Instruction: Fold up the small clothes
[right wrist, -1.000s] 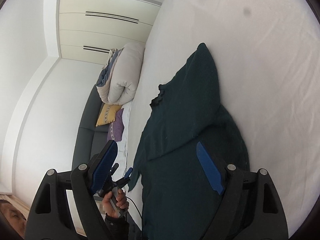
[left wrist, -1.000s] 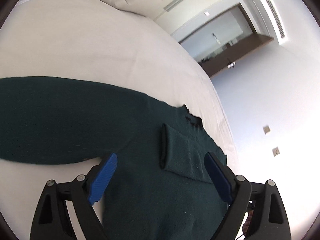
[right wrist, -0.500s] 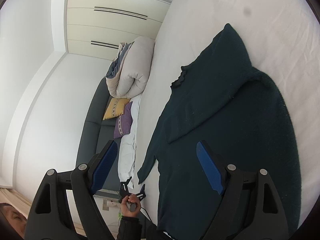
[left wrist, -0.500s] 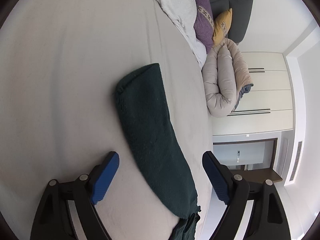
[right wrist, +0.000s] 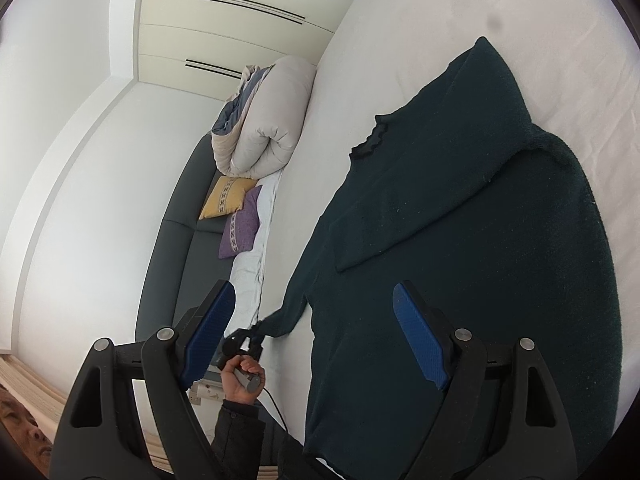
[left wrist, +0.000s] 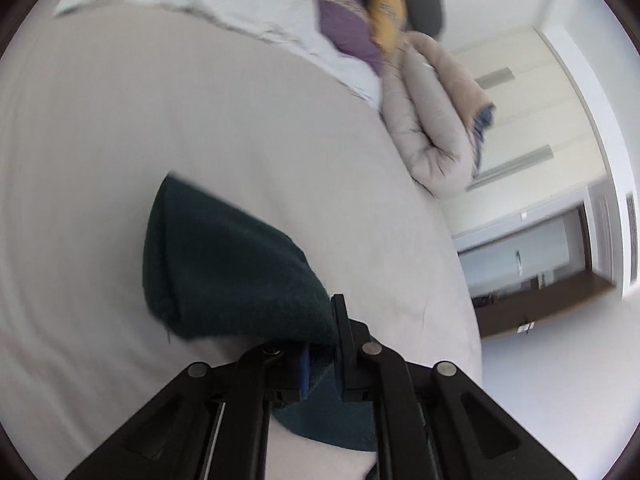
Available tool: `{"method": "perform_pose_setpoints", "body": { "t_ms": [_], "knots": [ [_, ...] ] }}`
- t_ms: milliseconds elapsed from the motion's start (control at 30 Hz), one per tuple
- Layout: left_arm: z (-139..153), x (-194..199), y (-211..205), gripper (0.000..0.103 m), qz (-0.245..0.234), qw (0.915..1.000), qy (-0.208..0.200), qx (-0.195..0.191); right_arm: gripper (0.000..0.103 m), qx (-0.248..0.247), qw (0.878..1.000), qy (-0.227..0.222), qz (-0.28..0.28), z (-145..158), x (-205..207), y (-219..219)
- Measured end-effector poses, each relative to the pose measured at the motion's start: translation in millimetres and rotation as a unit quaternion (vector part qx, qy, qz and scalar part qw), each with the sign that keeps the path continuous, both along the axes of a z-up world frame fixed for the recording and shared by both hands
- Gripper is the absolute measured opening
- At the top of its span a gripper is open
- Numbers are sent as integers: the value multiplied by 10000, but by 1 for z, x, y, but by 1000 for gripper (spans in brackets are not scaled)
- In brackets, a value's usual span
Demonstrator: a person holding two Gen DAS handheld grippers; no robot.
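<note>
the dark sweater (right wrist: 460,240) lies spread on the bed (right wrist: 420,20), one sleeve already folded across. the left tongs (left wrist: 320,354) are clenched on the other sleeve (left wrist: 224,268); the right tongs (right wrist: 316,340) hang released. next, likely carry that sleeve across the body.

One dark green sweater (right wrist: 460,240), two cushions (right wrist: 224,198), one rolled duvet (right wrist: 264,120)

Dark green knit sweater (right wrist: 460,248) lies flat on white bed, body spread, one sleeve (right wrist: 432,160) folded diagonally across chest, scalloped neckline visible. Other sleeve (left wrist: 232,268) stretches out to the side, its cuff end lifted off the sheet, fabric bunched.
</note>
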State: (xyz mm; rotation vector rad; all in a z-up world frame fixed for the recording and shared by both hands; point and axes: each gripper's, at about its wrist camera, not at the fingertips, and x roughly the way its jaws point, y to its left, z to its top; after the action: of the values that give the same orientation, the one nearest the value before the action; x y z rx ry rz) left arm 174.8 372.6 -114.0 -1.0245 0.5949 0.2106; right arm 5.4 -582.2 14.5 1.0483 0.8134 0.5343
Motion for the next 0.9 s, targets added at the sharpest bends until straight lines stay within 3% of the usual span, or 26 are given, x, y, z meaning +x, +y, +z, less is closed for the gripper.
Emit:
{"method": "perform_pose_setpoints", "body": {
  "t_ms": [67,100,133,167,233,300,333,367,433,500,533,800,900],
  "knots": [
    [39,26,-52,9,-725,9936,-31,871,82,22,10000,36,-25,-5,9,1],
    [57,38,-87,9,-1139,9835,-29,1407,82,40,10000,40,-22,-7,13,1],
    [71,47,-127,9,-1581,9677,-37,1962,82,64,10000,31,-6,-9,18,3],
    [80,55,-172,9,-2031,9458,-2,2534,82,80,10000,34,9,-11,21,6],
    [76,63,-262,9,-2895,8883,133,3564,82,113,9999,84,54,-17,34,15],
    [51,57,-333,9,-3306,8294,221,4497,82,110,9997,164,146,-23,47,26],
    [35,51,-357,9,-3401,8062,276,4833,82,97,9995,237,184,-27,54,31],
    [19,47,-374,9,-3481,7899,343,5036,82,77,9991,350,211,-31,61,37],
    [-8,37,-389,9,-3593,7739,427,5197,82,86,9981,496,347,-38,77,50],
    [-24,33,-393,9,-3601,7637,515,5333,81,76,9972,558,496,-45,91,64],
    [-27,30,-392,9,-3593,7633,513,5345,80,68,9965,623,547,-50,100,73],
    [-25,25,-370,9,-3392,7961,414,4995,74,394,9803,1595,1098,-103,150,164],
    [-20,22,-361,9,-3310,8123,293,4793,71,616,9708,2095,990,-129,153,186]
  ]
}}
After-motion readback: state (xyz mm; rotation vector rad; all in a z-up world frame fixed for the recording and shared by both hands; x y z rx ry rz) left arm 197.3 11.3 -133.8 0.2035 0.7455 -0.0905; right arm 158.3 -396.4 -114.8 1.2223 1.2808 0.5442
